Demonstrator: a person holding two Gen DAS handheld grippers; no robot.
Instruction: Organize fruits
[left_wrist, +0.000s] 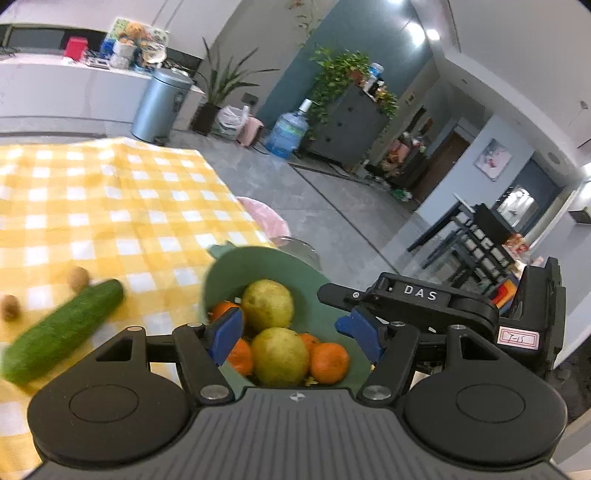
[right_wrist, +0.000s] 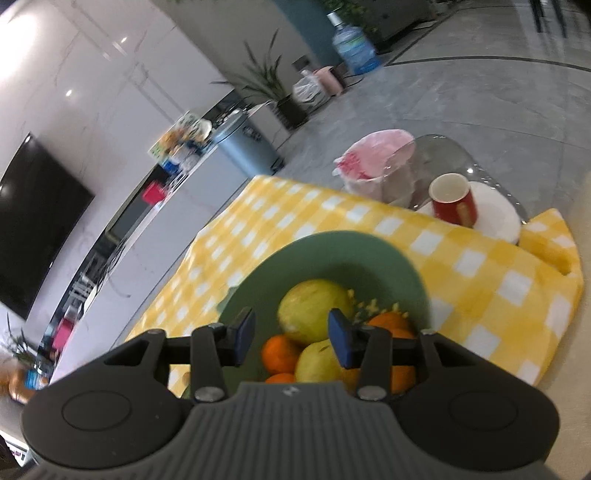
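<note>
A green bowl (left_wrist: 314, 280) sits on the yellow checked cloth (left_wrist: 110, 206) near the table's corner. It holds two yellow-green pears (left_wrist: 267, 304) and several oranges (left_wrist: 328, 362). A cucumber (left_wrist: 62, 332) and two small brown fruits (left_wrist: 78, 277) lie on the cloth to the left. My left gripper (left_wrist: 291, 332) hovers open over the bowl with nothing between its blue pads. The right gripper's black body (left_wrist: 443, 306) reaches in from the right. In the right wrist view, my right gripper (right_wrist: 291, 334) stands open above the bowl (right_wrist: 332, 251), with a pear (right_wrist: 314, 312) beyond its pads.
A red cup (right_wrist: 454, 201) stands on a white plate (right_wrist: 496, 218) past the cloth's far edge, on bare glass tabletop. A pink-lined bin (right_wrist: 376, 162) stands beyond the table's corner. A grey pedal bin (left_wrist: 160, 103) and a water jug (left_wrist: 286, 133) are on the floor.
</note>
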